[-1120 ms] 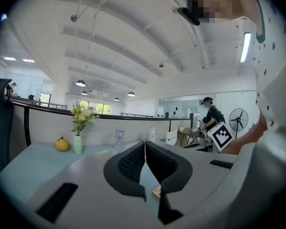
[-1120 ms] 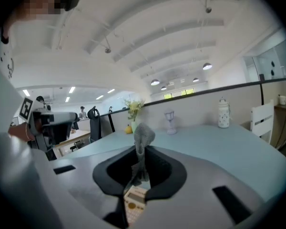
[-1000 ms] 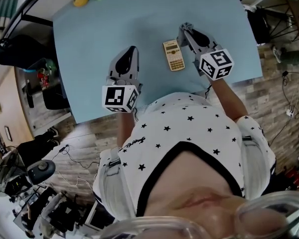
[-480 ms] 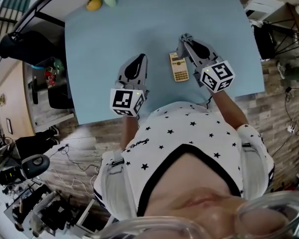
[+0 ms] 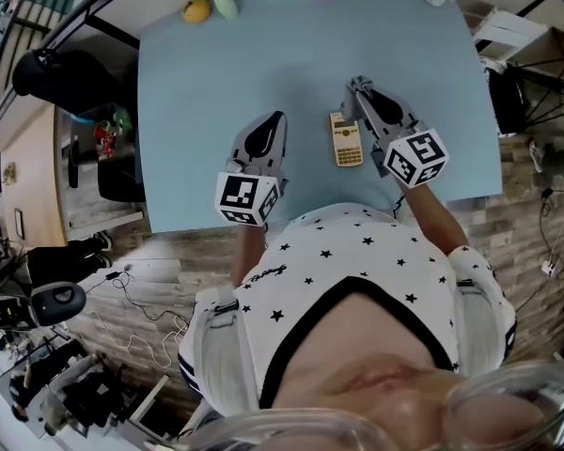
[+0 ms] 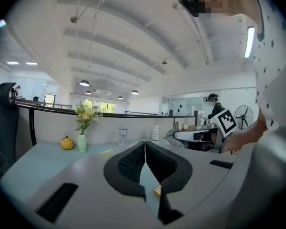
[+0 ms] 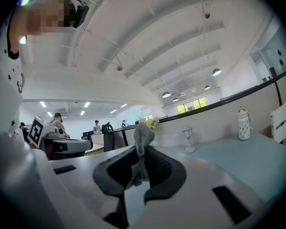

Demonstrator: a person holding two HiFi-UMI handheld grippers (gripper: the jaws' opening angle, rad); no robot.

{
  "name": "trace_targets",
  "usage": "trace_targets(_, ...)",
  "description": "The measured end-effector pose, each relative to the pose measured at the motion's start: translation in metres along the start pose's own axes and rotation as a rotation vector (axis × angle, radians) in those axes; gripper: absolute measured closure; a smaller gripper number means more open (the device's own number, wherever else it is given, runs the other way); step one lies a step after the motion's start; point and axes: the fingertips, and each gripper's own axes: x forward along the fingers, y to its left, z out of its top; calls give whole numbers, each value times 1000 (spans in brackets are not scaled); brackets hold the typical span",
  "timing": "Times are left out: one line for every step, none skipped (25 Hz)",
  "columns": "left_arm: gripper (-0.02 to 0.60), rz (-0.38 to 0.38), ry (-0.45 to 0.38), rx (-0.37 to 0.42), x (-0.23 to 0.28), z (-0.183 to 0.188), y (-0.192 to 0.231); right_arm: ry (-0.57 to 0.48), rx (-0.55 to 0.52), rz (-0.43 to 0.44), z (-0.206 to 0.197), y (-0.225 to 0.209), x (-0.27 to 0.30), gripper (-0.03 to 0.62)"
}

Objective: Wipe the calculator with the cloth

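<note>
On the pale blue worktop (image 5: 188, 111) the calculator (image 5: 346, 140) is seen right of the head view's centre, lying flat between the two tools and close to the worktop's lower edge. Its long axis runs almost straight up and down the frame, with the upper end leaned slightly to the left; the display end appears to be pointed toward the top of the frame, though this is not clearly shown. The right tool (image 5: 355, 85) is placed just beside the calculator's right edge, its tip lying past the upper right corner – whether contact is made cannot be told. In the right gripper view the right tool (image 7: 142, 149) is seen clamped on the grey cloth (image 7: 143, 132), a bunch of which is pushed up above the jaws. The left tool (image 5: 276, 116) is held well left of the calculator; in the left gripper view its jaws (image 6: 145, 144) are seen brought together at the tips with nothing between them. A vase of flowers (image 6: 82, 140) and a yellow fruit (image 6: 67, 142) are seen at the worktop's far edge – the upper left of the head view.
</note>
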Motion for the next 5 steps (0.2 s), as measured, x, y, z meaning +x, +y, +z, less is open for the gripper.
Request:
trace_targets(551, 2, 0, -1, 0, 0, 1, -1, 1, 3, 0, 0, 1, 556)
trace_targets(551, 4, 0, -1, 0, 0, 1, -2, 2, 5, 0, 0, 1, 556)
trace_targets(551, 6, 0, -2, 0, 0, 2, -3, 3, 6, 1, 1, 2, 556)
trace_targets(551, 8, 0, -2, -1, 1, 2, -4, 4, 7, 1, 1, 2, 556)
trace_targets(551, 9, 1, -2, -1, 1, 2, -4, 5, 8, 2, 1, 2, 556)
